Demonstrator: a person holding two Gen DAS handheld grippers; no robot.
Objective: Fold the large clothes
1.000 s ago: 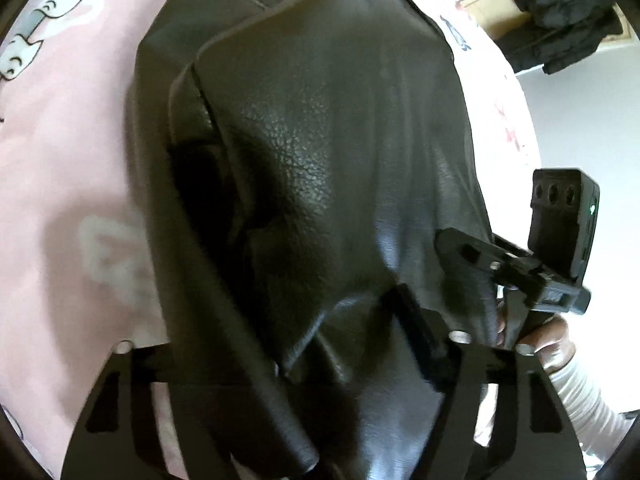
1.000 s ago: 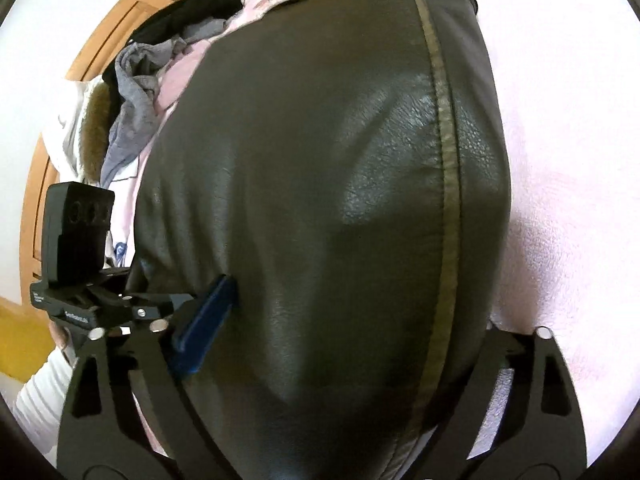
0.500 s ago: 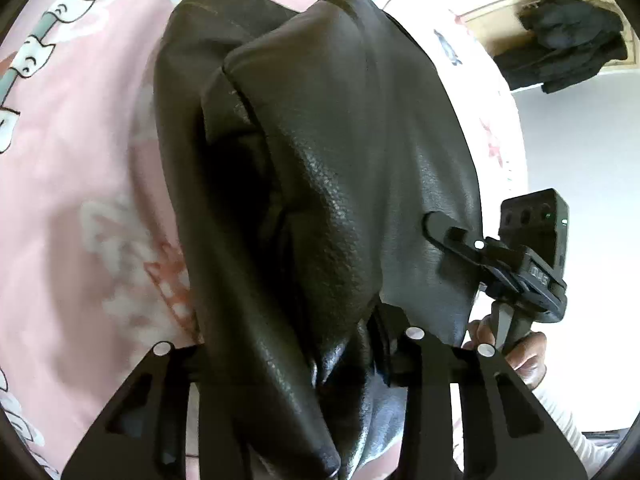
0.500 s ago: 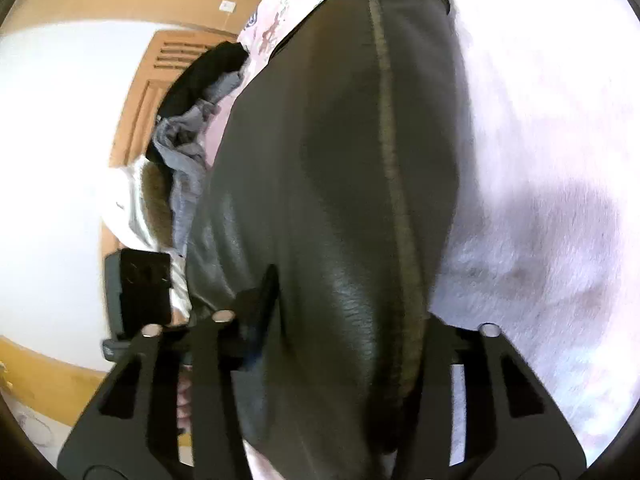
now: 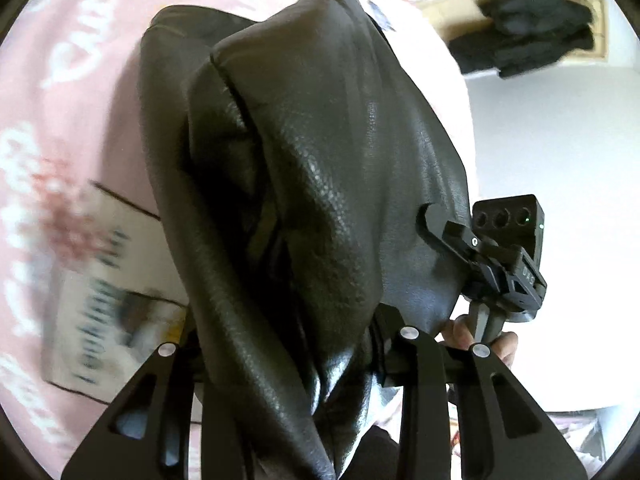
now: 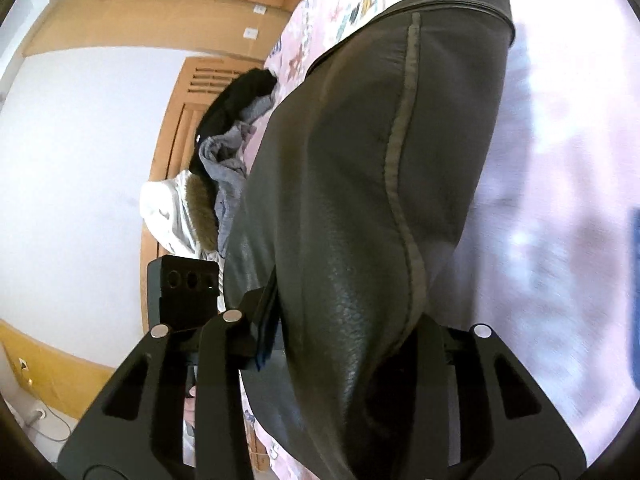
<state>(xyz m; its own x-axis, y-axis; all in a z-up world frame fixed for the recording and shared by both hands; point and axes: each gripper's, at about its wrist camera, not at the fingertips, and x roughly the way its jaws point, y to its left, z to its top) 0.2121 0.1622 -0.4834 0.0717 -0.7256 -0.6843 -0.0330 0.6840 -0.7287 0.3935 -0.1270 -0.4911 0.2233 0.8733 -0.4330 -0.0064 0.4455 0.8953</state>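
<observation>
On my left, the left claw (image 5: 292,344) is clamped on a bunched fold of the black leather jacket (image 5: 320,184), which hangs above the pink bedspread (image 5: 68,92). On my right, the right claw (image 6: 340,332) pinches the jacket's seamed edge, beside a clothes pile (image 6: 224,152).

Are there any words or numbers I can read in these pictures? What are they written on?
None can be read.
Pink bedsheet: big white letters, too blurred to read.
Printed panel on the sheet: dark lettering, smeared by motion.
Other gripper's body: small pale marking, too small to tell.
Sheet's far patterned end: coloured print, too small.
Black leather jacket: no writing shows.
</observation>
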